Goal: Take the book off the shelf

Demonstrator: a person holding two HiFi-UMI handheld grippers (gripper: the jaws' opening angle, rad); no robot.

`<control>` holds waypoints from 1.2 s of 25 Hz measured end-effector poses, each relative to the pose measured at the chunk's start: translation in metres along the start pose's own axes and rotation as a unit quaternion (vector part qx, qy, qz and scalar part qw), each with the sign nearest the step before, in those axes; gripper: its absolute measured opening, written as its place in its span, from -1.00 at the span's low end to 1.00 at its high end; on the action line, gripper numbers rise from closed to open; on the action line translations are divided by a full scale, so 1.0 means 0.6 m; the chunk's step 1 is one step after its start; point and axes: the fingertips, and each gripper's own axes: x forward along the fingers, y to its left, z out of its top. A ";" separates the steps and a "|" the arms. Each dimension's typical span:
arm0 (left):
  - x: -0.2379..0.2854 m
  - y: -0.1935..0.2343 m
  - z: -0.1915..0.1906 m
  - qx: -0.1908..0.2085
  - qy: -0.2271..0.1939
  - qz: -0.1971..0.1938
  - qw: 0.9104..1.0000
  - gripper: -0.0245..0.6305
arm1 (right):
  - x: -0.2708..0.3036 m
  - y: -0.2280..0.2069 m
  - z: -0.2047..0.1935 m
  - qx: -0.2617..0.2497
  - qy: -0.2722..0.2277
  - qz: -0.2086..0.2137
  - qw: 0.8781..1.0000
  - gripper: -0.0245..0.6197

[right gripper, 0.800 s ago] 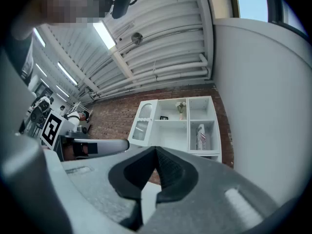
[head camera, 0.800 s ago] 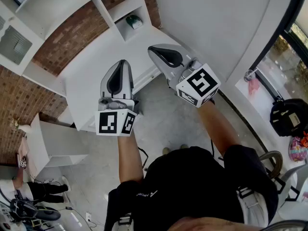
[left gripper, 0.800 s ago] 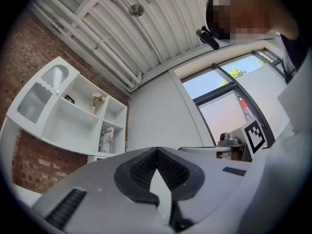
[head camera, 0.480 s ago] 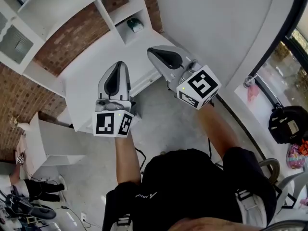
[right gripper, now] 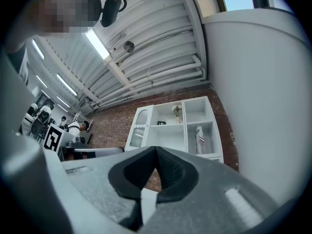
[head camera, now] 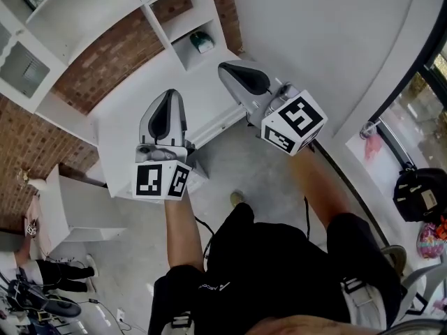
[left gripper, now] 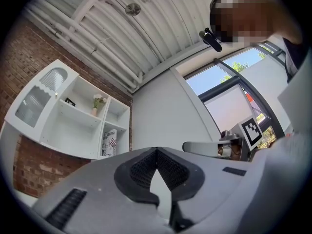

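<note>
- Left gripper [left gripper: 157,151]: fingers together, nothing between them.
- Right gripper [right gripper: 156,149]: fingers together, empty.
- Book [right gripper: 200,139]: upright in white shelf [right gripper: 185,130], lower right compartment.

Head cam sits high above the person [head camera: 279,271], facing steeply down on the left gripper [head camera: 171,95] and right gripper [head camera: 225,68]. Left gripper cam rides close behind its fingers [left gripper: 144,168], tilted up toward the ceiling [left gripper: 146,33]; right one likewise, behind its fingers [right gripper: 168,168]. I see the white shelf [head camera: 178,30] in all three (far off in both gripper views).
</note>
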 end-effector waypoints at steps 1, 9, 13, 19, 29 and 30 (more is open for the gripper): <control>0.009 0.010 -0.006 -0.001 -0.001 0.000 1.000 -0.93 | 0.011 -0.010 -0.003 0.000 0.000 0.000 1.000 -0.92; 0.124 0.154 -0.074 -0.004 -0.013 0.004 1.000 -0.93 | 0.169 -0.116 -0.065 0.004 0.012 -0.003 1.000 -0.92; 0.207 0.262 -0.143 -0.015 -0.001 -0.002 1.000 -0.93 | 0.286 -0.193 -0.132 0.014 0.028 -0.010 0.999 -0.92; 0.315 0.371 -0.149 -0.004 -0.014 -0.025 1.000 -0.93 | 0.422 -0.285 -0.132 -0.010 0.016 -0.029 0.999 -0.92; 0.449 0.470 -0.191 -0.012 -0.008 -0.037 0.999 -0.93 | 0.575 -0.435 -0.156 0.003 0.032 -0.048 0.998 -0.82; 0.461 0.478 -0.195 -0.015 -0.007 -0.035 0.999 -0.93 | 0.590 -0.450 -0.158 0.006 0.034 -0.047 0.998 -0.80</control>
